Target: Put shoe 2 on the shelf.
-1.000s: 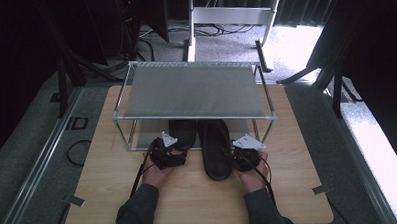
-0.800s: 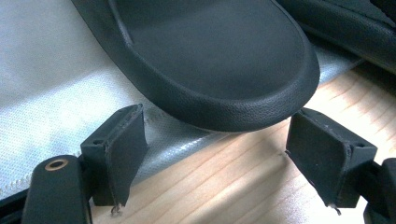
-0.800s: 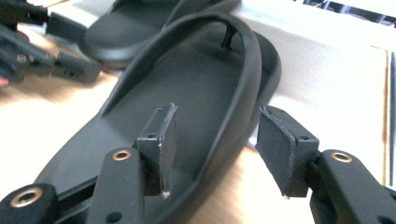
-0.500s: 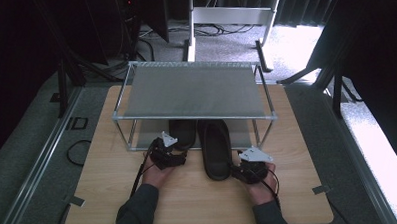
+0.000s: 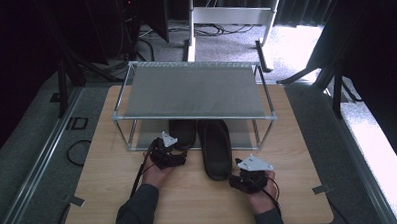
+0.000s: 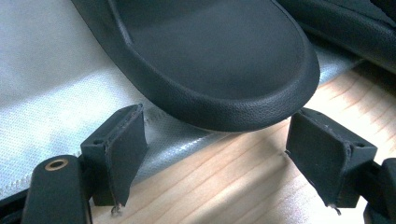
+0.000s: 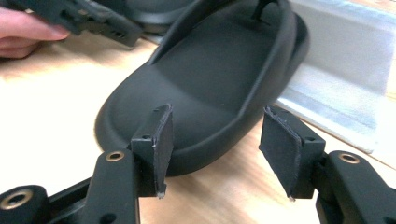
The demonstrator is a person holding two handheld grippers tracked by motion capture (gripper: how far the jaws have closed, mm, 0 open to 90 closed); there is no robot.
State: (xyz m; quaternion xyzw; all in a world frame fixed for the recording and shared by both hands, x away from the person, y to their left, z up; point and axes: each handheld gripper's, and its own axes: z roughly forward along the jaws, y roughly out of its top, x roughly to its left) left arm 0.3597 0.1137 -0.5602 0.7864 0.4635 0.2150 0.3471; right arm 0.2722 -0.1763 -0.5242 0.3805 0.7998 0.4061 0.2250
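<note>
Two black slippers lie side by side under a metal rack. The left slipper (image 5: 183,131) rests on the rack's grey lower shelf (image 6: 46,93). Its heel (image 6: 224,70) sits just ahead of my left gripper (image 5: 177,154) (image 6: 219,125), which is open, with both pads clear of the heel. The right slipper (image 5: 217,149) (image 7: 210,79) sticks out onto the wooden table. My right gripper (image 5: 237,179) (image 7: 217,135) is at this slipper's heel, and its jaws have just been opening. The heel's rim lies between the pads, which do not press on it.
The rack's grey mesh top shelf (image 5: 193,89) covers the slippers' front halves, and its posts stand at the corners. The wooden table (image 5: 297,138) shows bare board on both sides of the rack. My left gripper (image 7: 93,21) and its hand appear beyond the right slipper.
My right gripper has drawn back toward the table's near edge, away from the rack, and its jaws stand wider. The left gripper and both slippers have stayed put.
</note>
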